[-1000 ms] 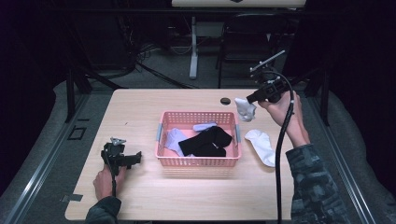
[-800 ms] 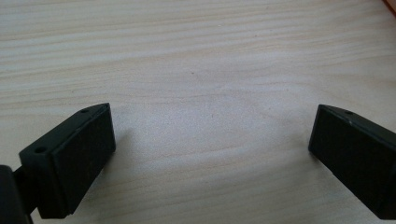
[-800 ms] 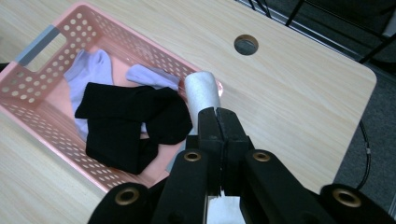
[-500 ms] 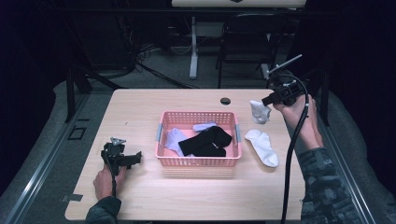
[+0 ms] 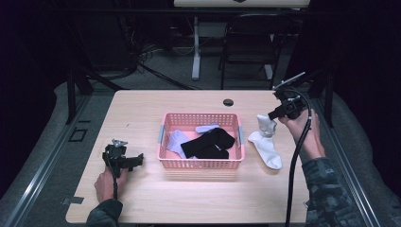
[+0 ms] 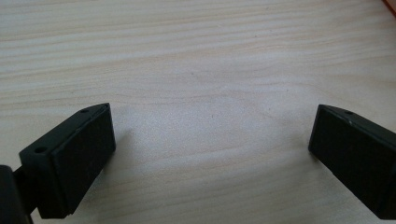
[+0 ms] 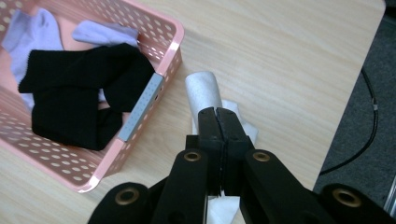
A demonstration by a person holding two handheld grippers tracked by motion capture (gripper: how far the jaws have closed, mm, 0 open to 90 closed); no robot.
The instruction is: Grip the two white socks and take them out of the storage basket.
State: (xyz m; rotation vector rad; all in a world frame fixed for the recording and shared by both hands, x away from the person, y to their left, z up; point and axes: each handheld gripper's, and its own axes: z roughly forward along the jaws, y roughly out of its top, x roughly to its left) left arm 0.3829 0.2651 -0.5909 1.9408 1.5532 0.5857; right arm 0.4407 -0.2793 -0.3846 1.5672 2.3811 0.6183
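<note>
White sock (image 7: 203,88): plain knit, limp, pinched in right gripper (image 7: 218,113) just right of pink basket (image 5: 201,163).
White socks: two; second (image 5: 267,149) lay flat on table (image 5: 142,198).
Left gripper (image 6: 212,154): jaws wide apart, nothing between.

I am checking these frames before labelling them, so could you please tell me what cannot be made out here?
- Right gripper view: the right gripper hides where its jaws pinch the white sock.
- Same view: the left picture edge crops the pink basket, and the black sock covers part of the pale socks.
- High view: the small dark disc on the table is too small to identify.
</note>
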